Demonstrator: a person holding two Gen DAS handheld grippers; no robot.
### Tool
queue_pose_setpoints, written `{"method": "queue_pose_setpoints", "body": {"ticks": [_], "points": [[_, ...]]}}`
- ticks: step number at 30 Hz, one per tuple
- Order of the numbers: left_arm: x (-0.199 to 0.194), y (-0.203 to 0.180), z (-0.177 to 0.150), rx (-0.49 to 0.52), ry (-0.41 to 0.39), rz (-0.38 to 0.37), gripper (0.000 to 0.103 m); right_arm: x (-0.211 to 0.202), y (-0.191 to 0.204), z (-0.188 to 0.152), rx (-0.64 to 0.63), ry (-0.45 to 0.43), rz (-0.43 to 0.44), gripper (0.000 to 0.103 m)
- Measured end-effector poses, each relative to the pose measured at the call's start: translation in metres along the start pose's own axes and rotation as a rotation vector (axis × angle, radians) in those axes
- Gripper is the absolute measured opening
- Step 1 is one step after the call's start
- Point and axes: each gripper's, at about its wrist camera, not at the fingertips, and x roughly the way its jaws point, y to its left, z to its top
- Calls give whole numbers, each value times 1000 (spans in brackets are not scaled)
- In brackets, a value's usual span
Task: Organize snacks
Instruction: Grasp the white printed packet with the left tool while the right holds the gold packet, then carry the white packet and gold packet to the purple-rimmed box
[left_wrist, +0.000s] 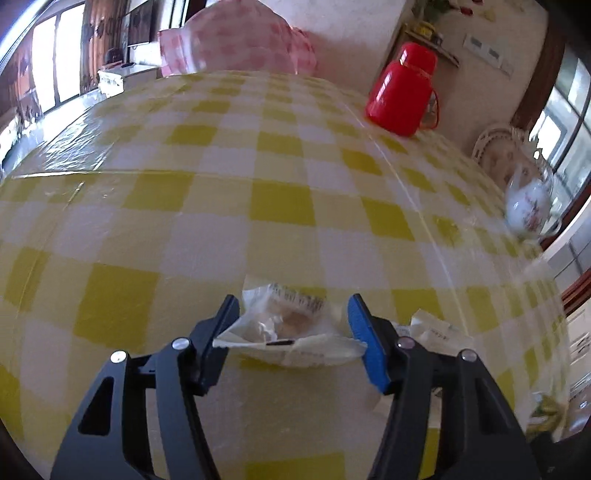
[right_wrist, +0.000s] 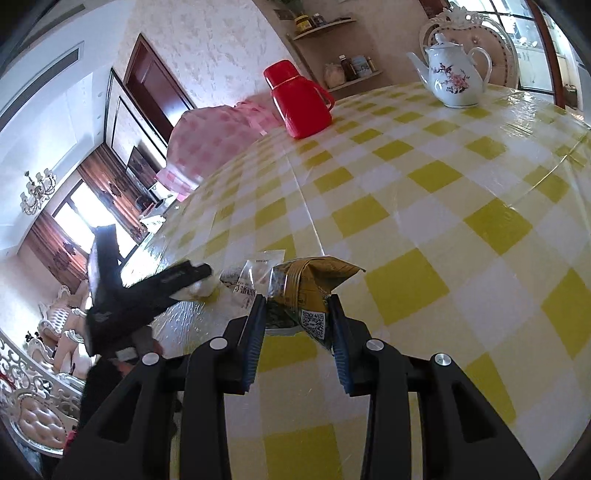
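A clear-and-white snack packet (left_wrist: 284, 328) with a pastry inside lies on the yellow checked table between the fingers of my left gripper (left_wrist: 290, 310), which is open around it. A second white packet (left_wrist: 432, 328) lies just right of it. In the right wrist view my right gripper (right_wrist: 297, 306) is shut on a dark green and gold snack packet (right_wrist: 306, 291). A clear white packet (right_wrist: 251, 277) lies just left of it. The left gripper (right_wrist: 207, 280) shows there at the left, over its white packet.
A red thermos jug (left_wrist: 400, 92) (right_wrist: 299, 99) stands at the table's far side. A white flowered teapot (right_wrist: 456, 75) (left_wrist: 528, 206) stands near the table's edge. A pink checked chair cover (left_wrist: 236, 40) is beyond the table. A green packet (left_wrist: 546, 410) lies at the right edge.
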Motion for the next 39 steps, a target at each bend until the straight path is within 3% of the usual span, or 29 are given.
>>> {"method": "queue_pose_setpoints", "body": {"ticks": [11, 17, 39], "points": [[-46, -3, -10, 18, -133, -93, 61, 0, 0, -1, -22, -27, -30, 34], [-54, 4, -23, 0, -101, -139, 61, -1, -2, -1, -19, -40, -53, 34], [-121, -2, -81, 62, -207, -133, 61, -38, 19, -31, -21, -91, 12, 34]]}}
